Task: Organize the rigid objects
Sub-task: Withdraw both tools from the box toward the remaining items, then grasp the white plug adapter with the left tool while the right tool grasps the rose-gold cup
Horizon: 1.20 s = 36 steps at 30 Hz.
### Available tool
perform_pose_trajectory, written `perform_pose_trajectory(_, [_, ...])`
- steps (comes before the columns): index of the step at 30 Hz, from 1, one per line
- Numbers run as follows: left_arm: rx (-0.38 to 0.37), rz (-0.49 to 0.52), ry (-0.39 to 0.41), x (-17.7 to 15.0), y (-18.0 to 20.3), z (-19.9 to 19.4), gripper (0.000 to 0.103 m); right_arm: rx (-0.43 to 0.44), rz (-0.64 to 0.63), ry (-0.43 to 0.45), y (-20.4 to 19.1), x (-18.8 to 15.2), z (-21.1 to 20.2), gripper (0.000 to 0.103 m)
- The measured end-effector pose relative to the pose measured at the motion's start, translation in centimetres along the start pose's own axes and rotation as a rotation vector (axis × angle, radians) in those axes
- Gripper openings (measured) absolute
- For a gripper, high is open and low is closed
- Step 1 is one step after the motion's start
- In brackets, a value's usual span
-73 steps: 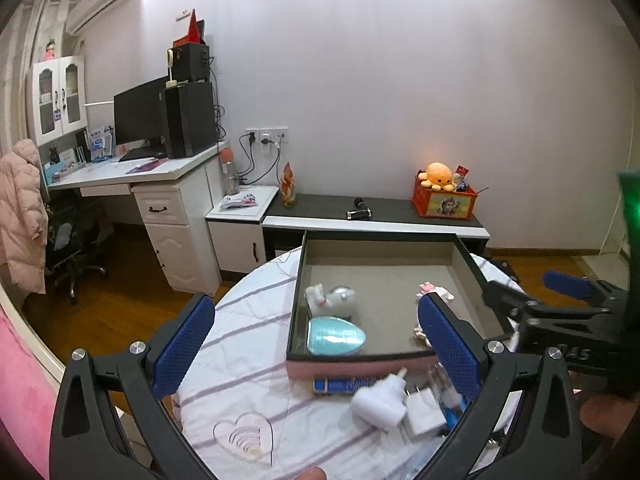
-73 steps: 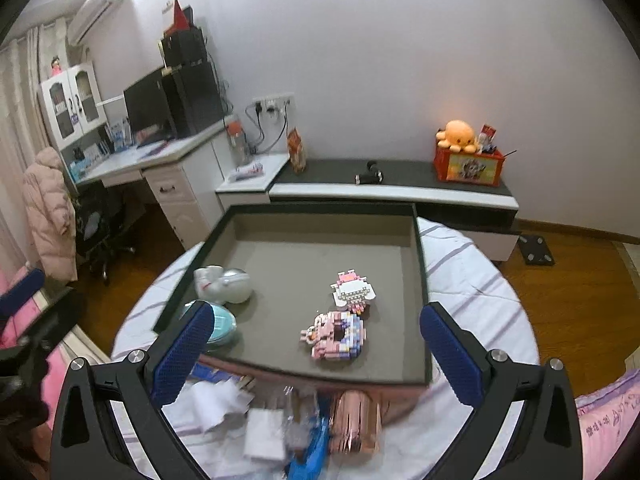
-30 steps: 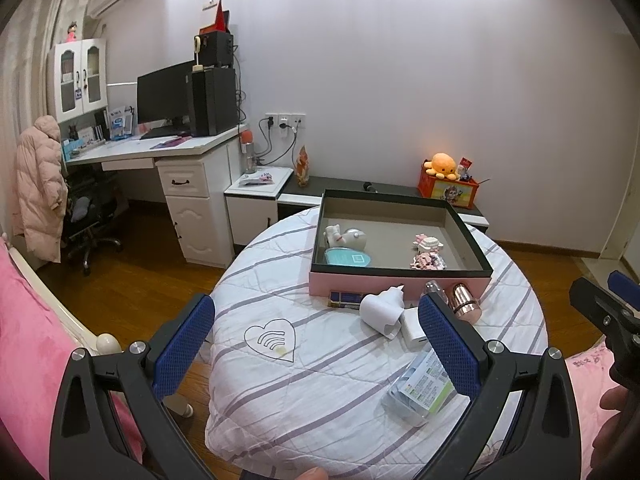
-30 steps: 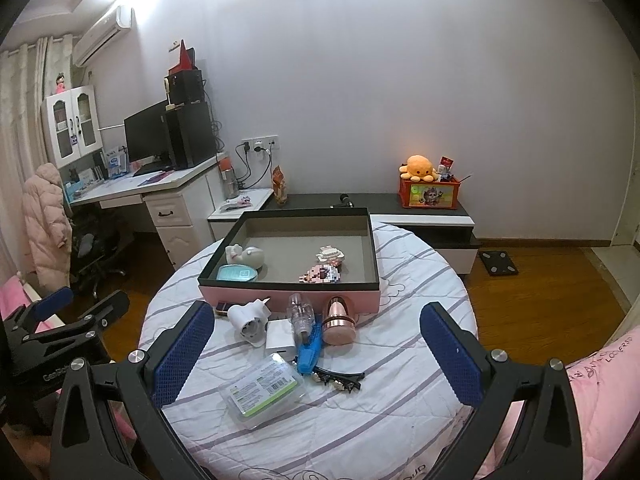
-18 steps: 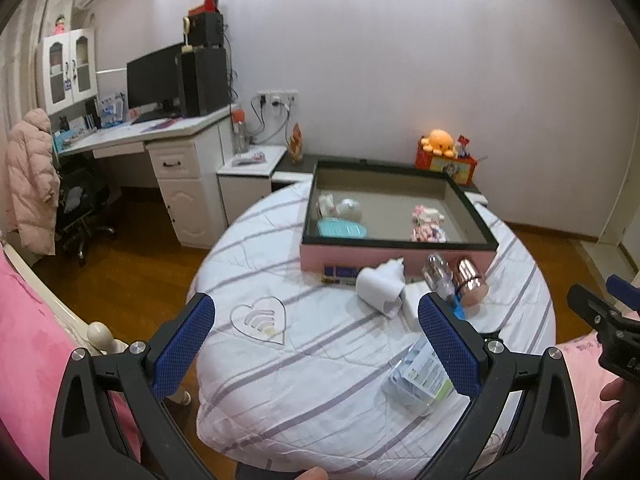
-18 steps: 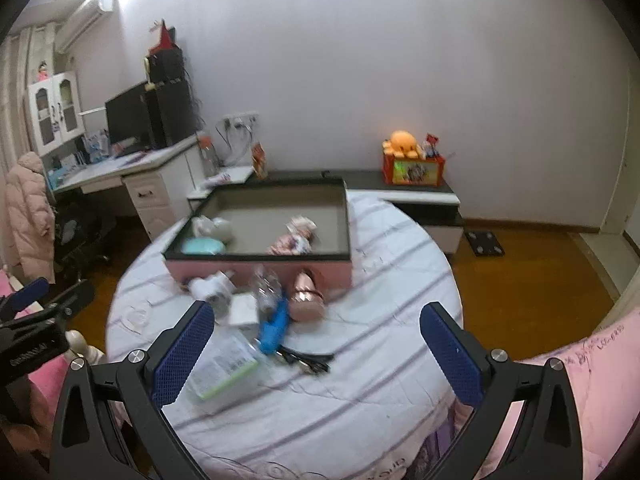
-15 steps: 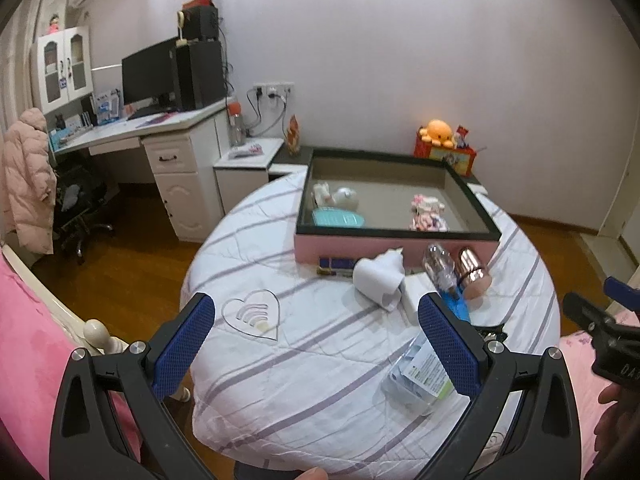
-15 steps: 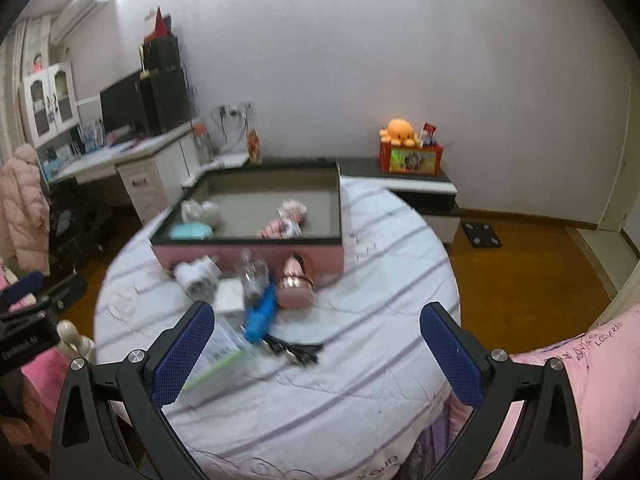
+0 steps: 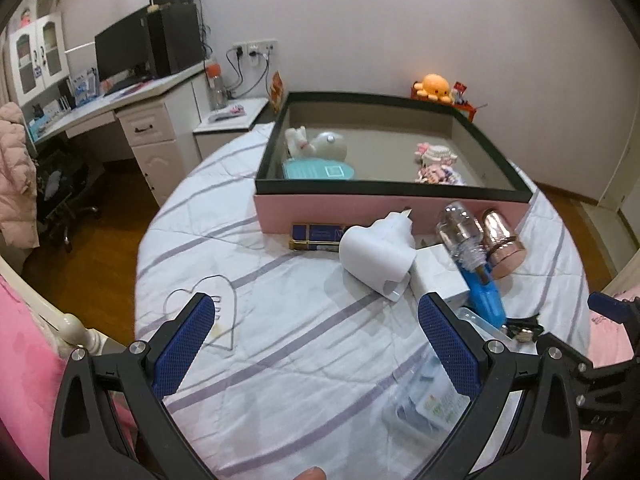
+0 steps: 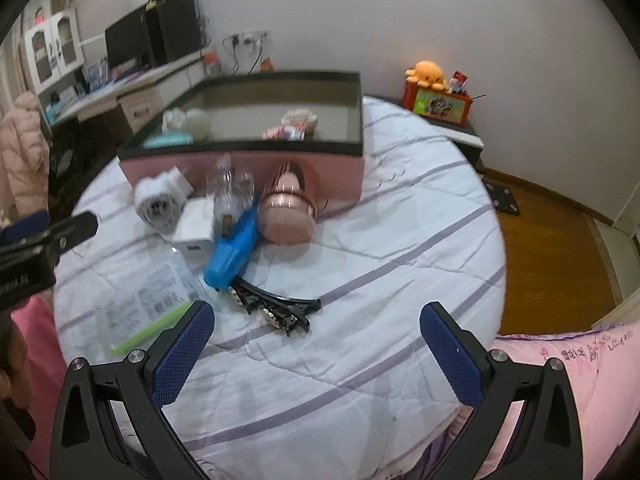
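Observation:
A pink box with a black rim stands on the round table and holds a teal case, a white toy and pink block figures. In front of it lie a white plug device, a white adapter, a clear bottle, a rose-gold cap, a blue tool, black hair clips and a clear packet. My left gripper and right gripper are open and empty above the table's near side.
A dark blue box and a pen lie against the pink box's front. The striped white tablecloth has a heart print. A desk with a monitor stands at the left, a low cabinet with an orange toy behind.
Both grippers have moved down and closer to the table. The loose objects in front of the box now look larger. Both grippers stay open and empty.

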<state>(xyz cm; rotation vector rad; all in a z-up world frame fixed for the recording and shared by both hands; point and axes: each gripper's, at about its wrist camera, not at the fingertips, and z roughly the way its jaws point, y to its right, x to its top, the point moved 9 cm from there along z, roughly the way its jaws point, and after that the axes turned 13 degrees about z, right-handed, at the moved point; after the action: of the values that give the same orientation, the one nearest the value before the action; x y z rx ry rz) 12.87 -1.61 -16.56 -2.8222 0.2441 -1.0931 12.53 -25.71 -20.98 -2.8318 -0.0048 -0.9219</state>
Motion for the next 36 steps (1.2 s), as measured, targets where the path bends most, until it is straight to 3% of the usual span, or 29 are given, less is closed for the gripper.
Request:
perform_pose_trajectory(12, [-0.010,0.024,-0.035,1.8,1.1,4.6,0.103,0.097,0.053,0.006,-1.3,3.4,2.5,0.102])
perform_pose_trajectory(19, [-0.055,0.021,-0.037,2.8,2.1,6.4,0.102,0.113,0.114,-0.003,-0.8,5.6,5.2,0.090])
perform_pose_trajectory(20, [-0.068,0.013,-0.043,2.8,2.3,6.8,0.099,0.116,0.113,-0.009,-0.9,5.6,5.6,0.084])
perform_pose_trajectory(23, [-0.153,-0.050,-0.057,2.7,2.5,7.8,0.076,0.125,0.112,-0.036,-1.3,5.5,7.1,0.076])
perform_pose_trajectory(26, [-0.156,-0.043,-0.055,2.9,2.7,7.8,0.059,0.131,0.118,-0.022,-1.5,5.6,7.7,0.066])
perform_pose_trajectory(28, [-0.163,-0.041,-0.053,2.9,2.8,7.7,0.059,0.148,0.114,-0.022,-1.9,5.7,7.7,0.051])
perform_pose_trajectory(36, [-0.153,-0.059,-0.035,2.0,1.6,5.7,0.059,0.148,0.112,-0.015,-1.7,5.1,6.4,0.049])
